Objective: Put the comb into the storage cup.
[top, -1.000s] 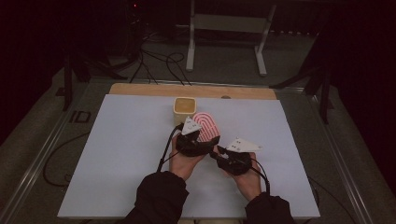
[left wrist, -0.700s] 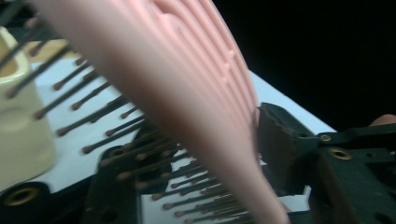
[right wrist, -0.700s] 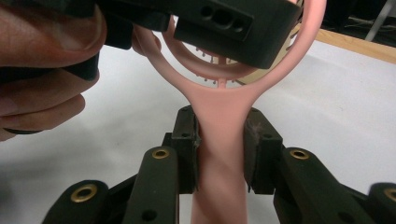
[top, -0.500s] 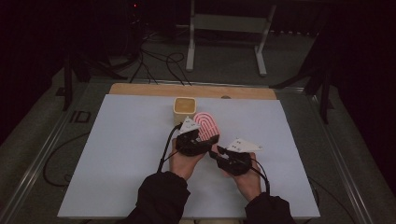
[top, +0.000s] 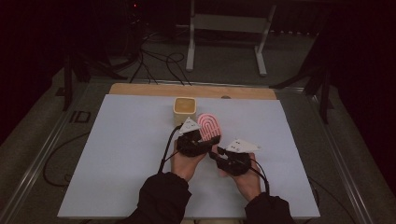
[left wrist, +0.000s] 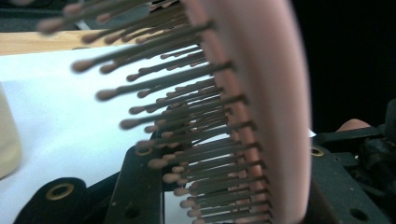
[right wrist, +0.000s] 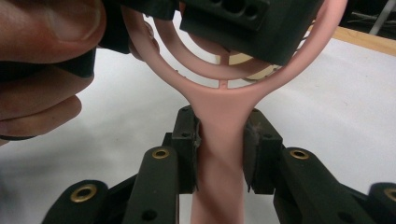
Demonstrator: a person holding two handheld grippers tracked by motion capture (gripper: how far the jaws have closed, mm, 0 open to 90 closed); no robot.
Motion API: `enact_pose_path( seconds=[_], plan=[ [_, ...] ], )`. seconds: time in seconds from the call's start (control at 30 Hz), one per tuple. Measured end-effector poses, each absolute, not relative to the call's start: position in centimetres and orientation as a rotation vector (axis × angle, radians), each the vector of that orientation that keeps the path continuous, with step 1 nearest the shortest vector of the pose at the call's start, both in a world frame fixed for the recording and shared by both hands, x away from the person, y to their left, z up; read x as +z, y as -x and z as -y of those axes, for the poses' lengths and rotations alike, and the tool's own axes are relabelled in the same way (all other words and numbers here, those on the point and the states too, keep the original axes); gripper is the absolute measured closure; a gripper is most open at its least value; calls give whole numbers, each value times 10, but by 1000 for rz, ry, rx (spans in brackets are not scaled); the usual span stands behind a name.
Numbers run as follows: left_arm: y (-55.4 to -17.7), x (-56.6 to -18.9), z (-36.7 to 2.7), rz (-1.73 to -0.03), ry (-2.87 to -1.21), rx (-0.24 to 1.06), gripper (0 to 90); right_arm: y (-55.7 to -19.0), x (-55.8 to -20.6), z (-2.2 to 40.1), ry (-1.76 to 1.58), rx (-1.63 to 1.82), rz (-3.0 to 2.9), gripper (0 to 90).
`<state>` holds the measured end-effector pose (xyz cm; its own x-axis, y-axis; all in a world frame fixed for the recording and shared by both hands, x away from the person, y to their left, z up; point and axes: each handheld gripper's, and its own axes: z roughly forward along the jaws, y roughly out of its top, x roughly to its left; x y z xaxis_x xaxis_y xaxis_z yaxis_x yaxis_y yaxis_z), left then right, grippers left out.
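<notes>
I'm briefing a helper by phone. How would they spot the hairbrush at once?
On the white table, look just in front of the beige cup near the far edge. The pink hairbrush is held there between both hand-held grippers, the only pink thing, with an oval, open-ribbed back and brown bristles.

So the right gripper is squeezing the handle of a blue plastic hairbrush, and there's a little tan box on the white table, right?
Nearly. The plastic hairbrush is pink, not blue; the right gripper view shows its pink handle pinched between the jaws of the right gripper. The rest holds: a little tan box does stand on the white table.
</notes>
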<state>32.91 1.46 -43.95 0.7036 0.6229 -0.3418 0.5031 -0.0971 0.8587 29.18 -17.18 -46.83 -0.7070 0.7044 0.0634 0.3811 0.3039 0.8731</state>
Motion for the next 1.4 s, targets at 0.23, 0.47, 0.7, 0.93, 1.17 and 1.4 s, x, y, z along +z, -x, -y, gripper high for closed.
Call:
enact_pose_path(
  seconds=[0.23,0.47,0.7,0.93,1.17,1.4],
  plan=[
    [-329,-438,-14,-908,-1715,105,627,-292,-468,173,-988,1375,-2227,685],
    [-330,-439,-14,-928,-1719,129,628,-293,-468,176,-1013,1389,-2203,600],
    [-331,-439,-16,-939,-1732,149,627,-294,-468,177,-1015,1407,-2199,541],
    [-331,-436,-20,-944,-1727,174,628,-295,-468,178,-1011,1415,-2208,517],
    [-335,-430,-29,-963,-1696,189,628,-295,-468,178,-974,1429,-2228,478],
    [-337,-423,-39,-975,-1666,214,629,-296,-468,180,-991,1432,-2220,421]
  ],
)
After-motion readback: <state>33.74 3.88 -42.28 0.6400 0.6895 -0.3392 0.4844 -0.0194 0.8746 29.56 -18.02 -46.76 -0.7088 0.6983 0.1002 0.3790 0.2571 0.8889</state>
